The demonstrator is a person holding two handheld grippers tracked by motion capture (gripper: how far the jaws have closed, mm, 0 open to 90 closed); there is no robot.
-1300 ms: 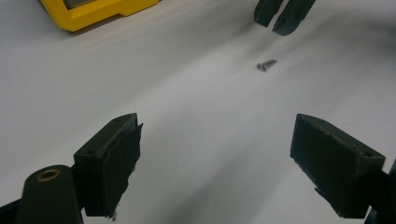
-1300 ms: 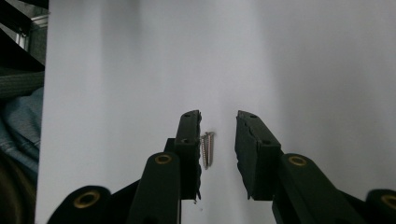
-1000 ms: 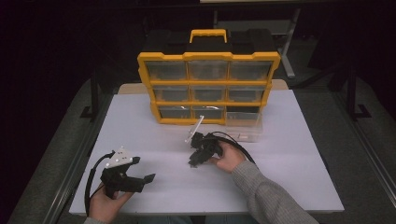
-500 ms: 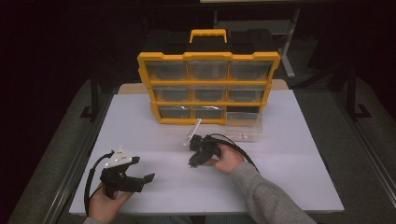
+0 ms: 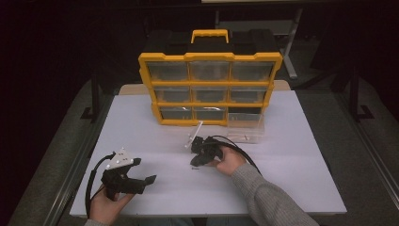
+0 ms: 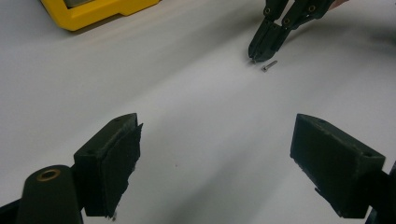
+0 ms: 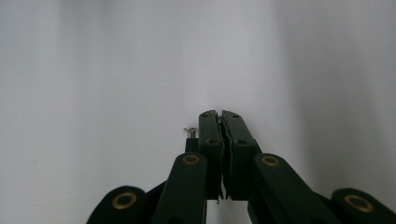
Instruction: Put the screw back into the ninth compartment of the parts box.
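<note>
A small metal screw (image 7: pixel 189 131) lies on the white table (image 5: pixel 282 160), just outside the left jaw of my right gripper (image 7: pixel 220 114). That gripper's jaws have just been closing and now meet, with nothing seen between them. From the left gripper view the screw (image 6: pixel 268 66) rests right beside the right gripper's tip (image 6: pixel 256 55). My left gripper (image 6: pixel 215 158) stands wide open over bare table at the near left (image 5: pixel 141 181). In the high view the right gripper (image 5: pixel 196 161) points down at the table's middle.
A yellow organizer (image 5: pixel 209 89) with several clear drawers stands upright at the back of the table. One clear drawer (image 5: pixel 245 127) sits pulled out on the table in front of its lower right corner. Dark floor surrounds the table.
The right gripper's jaws look a little closer together than before. Both hands stay where they were.
</note>
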